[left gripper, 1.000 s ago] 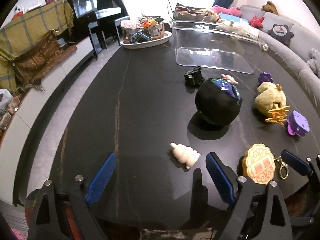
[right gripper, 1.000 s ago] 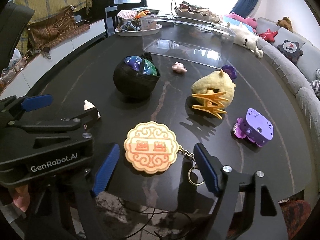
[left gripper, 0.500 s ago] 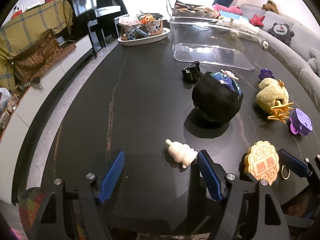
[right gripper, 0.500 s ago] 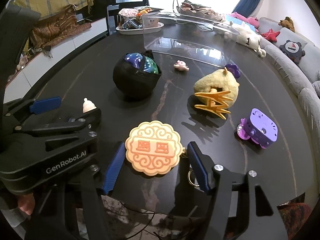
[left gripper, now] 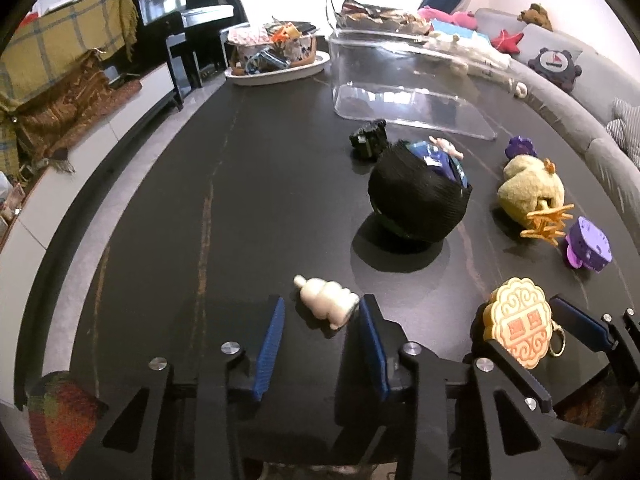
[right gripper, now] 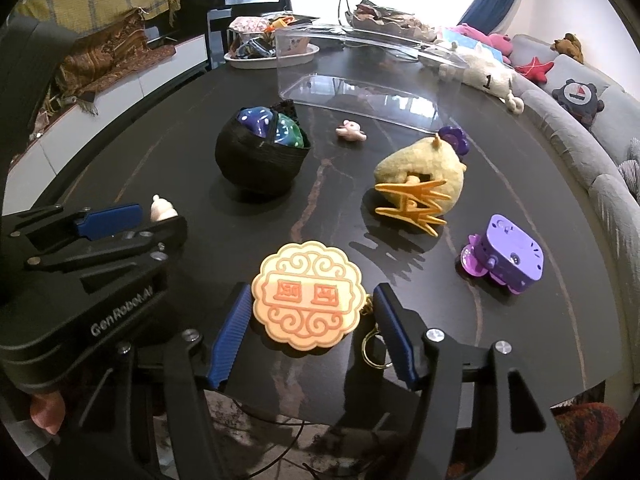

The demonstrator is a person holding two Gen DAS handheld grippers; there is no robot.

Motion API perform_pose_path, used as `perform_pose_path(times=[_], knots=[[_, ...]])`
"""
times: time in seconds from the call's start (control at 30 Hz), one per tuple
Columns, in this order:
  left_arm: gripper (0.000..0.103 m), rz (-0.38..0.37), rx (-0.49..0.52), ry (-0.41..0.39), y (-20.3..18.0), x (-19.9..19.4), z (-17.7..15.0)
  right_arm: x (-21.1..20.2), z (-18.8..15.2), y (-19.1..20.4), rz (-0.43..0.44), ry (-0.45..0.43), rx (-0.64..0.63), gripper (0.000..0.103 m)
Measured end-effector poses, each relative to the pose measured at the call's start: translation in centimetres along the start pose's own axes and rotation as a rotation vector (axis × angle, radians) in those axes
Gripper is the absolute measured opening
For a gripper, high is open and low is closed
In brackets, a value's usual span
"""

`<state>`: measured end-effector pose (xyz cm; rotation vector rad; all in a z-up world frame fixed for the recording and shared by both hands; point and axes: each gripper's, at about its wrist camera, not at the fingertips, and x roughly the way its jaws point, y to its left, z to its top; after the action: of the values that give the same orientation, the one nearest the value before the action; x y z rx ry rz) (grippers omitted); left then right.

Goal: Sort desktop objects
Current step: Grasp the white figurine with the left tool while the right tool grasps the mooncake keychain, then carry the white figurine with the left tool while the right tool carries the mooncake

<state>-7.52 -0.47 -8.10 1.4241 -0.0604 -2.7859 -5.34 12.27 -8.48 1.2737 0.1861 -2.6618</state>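
A small cream figurine (left gripper: 326, 302) lies on the black table between the blue fingers of my left gripper (left gripper: 320, 314); the jaws are part closed around it, and the right finger touches it. An orange mooncake keychain (right gripper: 308, 294) lies flat between the fingers of my right gripper (right gripper: 310, 306), which stand close to its edges; it also shows in the left wrist view (left gripper: 518, 326). A black mesh pouch (right gripper: 260, 156) with blue and green items, a yellow plush chick (right gripper: 424, 178), an orange comb-like piece (right gripper: 412, 204) and a purple toy (right gripper: 506, 254) lie further out.
A clear plastic bin (left gripper: 404, 84) stands mid-table at the back. A small black toy (left gripper: 368, 138), a pink figurine (right gripper: 350, 130) and a purple flower (left gripper: 520, 146) lie near it. A white tray of clutter (left gripper: 276, 66) sits at the far end. A grey sofa (left gripper: 580, 92) curves along the right.
Both grippers moved forward and narrowed. The left jaws came around the cream figurine. The right jaws came around the mooncake keychain.
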Motion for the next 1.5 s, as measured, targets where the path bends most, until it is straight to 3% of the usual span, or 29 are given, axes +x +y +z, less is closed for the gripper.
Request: perform_pose_path(times=[0.23,0.77,1.03,1.5], knots=[[0.022,-0.012,0.001,-0.019,0.2,-0.2,0.1,-0.7,0.2,-0.5,-0.013,-0.02,0.016,0.06],[0.03,0.106,0.074,-0.024,-1.6,1.1,0.5,-0.4,0.3,-1.6,0.009,-0.006,0.056,0.06],[0.028,0.099,-0.001,-0.003,-1.2,1.7,1.1,-0.4,0.3,-2.2,0.016,-0.004,0.074,0.06],[0.027,0.079,-0.019,-0.033,-0.7,0.7,0.9,-0.5,0.2,-2.4,0.007,-0.006,0.083,0.06]])
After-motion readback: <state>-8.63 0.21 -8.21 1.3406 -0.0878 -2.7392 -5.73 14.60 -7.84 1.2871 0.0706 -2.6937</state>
